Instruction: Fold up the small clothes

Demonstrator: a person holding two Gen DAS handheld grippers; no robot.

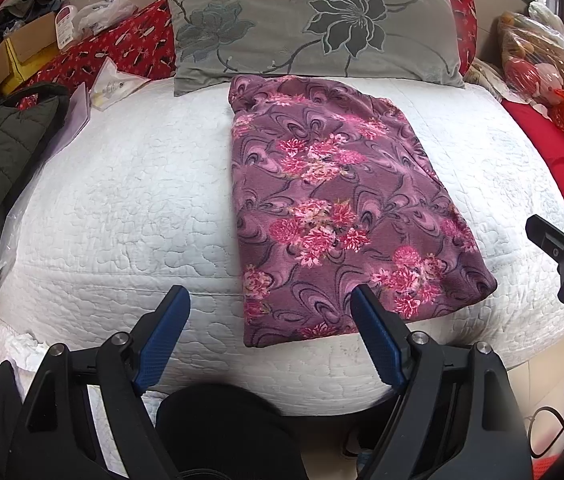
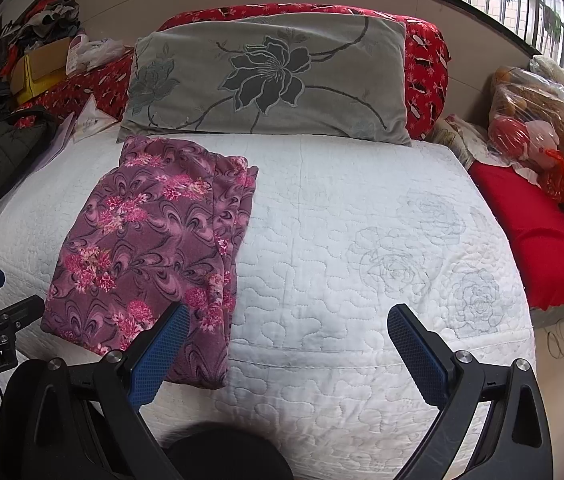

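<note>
Item: purple fleece garment with pink flower print (image 1: 338, 216), lying as a flat, folded oblong on the white quilted bed cover (image 1: 121, 208). Location: middle of the bed; far end touching the grey pillow with the dark embroidered flower (image 1: 314, 28), near end lying close to the bed's front edge.

Progress: the garment is appearing neatly folded, with stacked layers showing along its right side in the right wrist view. Judging by this, the folding is looking largely done; a last halving or a move to a pile may be remaining. No other loose garment is showing on the cover.

Tools: the left tool (image 1: 269, 320) is hovering released, jaws wide, above the garment's near end, nothing between them. The right tool (image 2: 288, 336) is likewise hanging released over bare cover, just right of the garment's near corner.

Edges and room: open cover is lying on both sides of the garment. A dark green quilted jacket (image 1: 1, 152) is crowding the left margin, a red cushion (image 2: 530, 232) the right.
</note>
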